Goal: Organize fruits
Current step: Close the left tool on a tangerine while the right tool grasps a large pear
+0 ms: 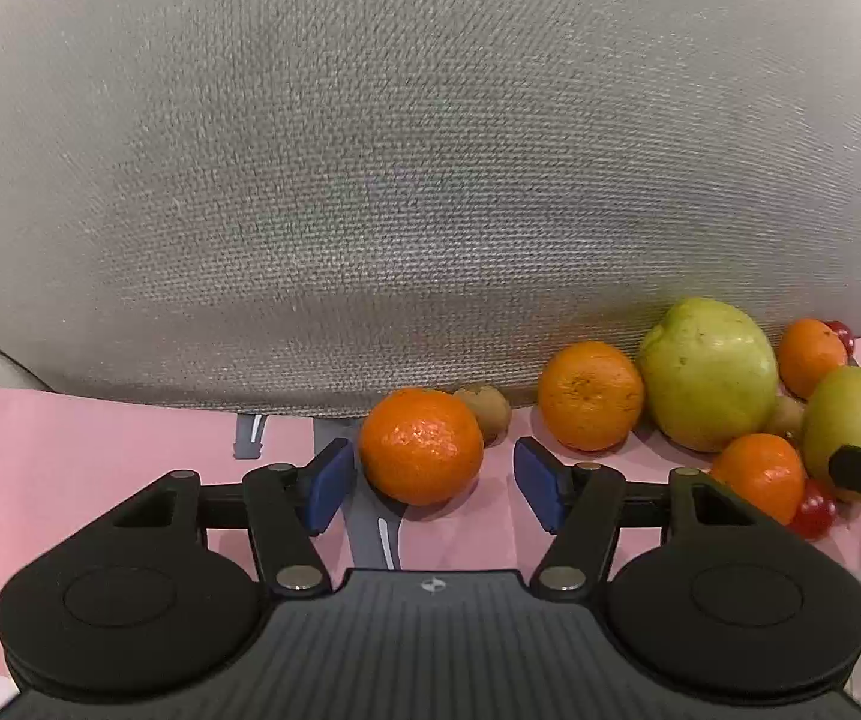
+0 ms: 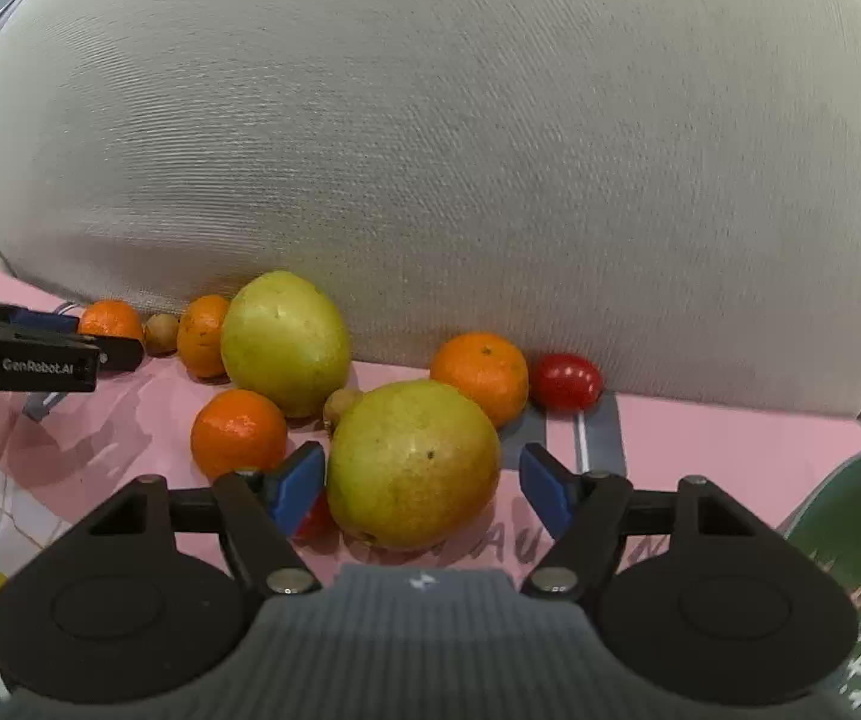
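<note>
A: So, how far along does the sorting look?

B: Barely begun, I'd judge. Every fruit lies loose on the pink mat [image 2: 700, 438] against the grey cushion [image 2: 430, 150]; nothing is grouped or placed in a container.

A: And the grippers?

B: The left gripper [image 1: 433, 483] is spread wide around a tangerine [image 1: 421, 446]. Its blue pads [image 1: 329, 485] flank the fruit, the left one just beside the peel, the other apart. Nothing gripped. The right gripper [image 2: 421, 483] is also wide open, straddling a yellow-green guava [image 2: 412, 462], with a gap on the right side.

A: Where's the rest?

B: From the right wrist view, a second guava [image 2: 285, 342] sits at eleven o'clock of the straddled one, a tangerine at one o'clock [image 2: 481, 375] with a red cherry tomato [image 2: 567, 381] just beside it, and another tangerine [image 2: 238, 433] at nine o'clock. Small brown fruits, maybe kiwis [image 2: 161, 333], are tucked between. A green bowl rim [image 2: 850, 540], I think, shows at four o'clock, possibly a destination.

A: What's left, then?

B: Practically everything: closing on both fruits, moving them, then the others
</note>
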`<state>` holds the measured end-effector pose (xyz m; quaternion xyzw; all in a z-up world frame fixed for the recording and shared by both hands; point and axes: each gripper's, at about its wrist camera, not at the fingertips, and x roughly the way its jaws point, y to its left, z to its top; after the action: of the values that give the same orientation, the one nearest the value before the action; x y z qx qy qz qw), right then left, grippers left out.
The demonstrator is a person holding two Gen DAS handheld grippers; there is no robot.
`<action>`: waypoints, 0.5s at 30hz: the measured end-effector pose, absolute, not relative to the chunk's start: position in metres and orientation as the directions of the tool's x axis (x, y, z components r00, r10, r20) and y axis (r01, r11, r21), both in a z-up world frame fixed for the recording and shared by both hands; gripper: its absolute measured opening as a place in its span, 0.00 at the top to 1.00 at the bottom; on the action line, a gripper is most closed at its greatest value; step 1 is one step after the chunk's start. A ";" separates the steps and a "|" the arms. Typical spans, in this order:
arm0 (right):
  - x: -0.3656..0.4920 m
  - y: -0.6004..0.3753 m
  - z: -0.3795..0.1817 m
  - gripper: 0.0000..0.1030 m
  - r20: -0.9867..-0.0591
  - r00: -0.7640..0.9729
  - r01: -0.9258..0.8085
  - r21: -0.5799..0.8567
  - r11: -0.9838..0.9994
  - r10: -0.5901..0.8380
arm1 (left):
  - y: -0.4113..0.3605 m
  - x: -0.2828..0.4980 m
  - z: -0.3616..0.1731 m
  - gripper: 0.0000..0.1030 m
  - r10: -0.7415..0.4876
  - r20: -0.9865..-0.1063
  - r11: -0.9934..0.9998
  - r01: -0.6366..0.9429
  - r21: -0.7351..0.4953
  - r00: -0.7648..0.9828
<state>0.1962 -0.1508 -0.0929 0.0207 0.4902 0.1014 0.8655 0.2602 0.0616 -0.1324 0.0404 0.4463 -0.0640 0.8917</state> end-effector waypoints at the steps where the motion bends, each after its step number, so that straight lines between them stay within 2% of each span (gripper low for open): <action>1: 0.197 -0.152 -0.095 0.33 -0.845 0.496 -0.148 0.145 0.978 0.200 | 0.062 0.262 -0.135 0.36 -0.076 -0.802 0.989 0.146 0.014 0.593; 5: 0.201 -0.155 -0.099 0.38 -0.847 0.484 -0.124 0.185 0.975 0.222 | 0.063 0.265 -0.139 0.45 -0.070 -0.801 0.991 0.136 0.015 0.595; 15: 0.202 -0.155 -0.097 0.39 -0.848 0.478 -0.117 0.198 0.973 0.230 | 0.076 0.261 -0.138 0.51 -0.081 -0.796 0.993 0.119 -0.011 0.600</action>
<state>0.2022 -0.1555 -0.0967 0.0563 0.5007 0.1010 0.8579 0.2612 0.0756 -0.1376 0.0215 0.4438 -0.0561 0.8941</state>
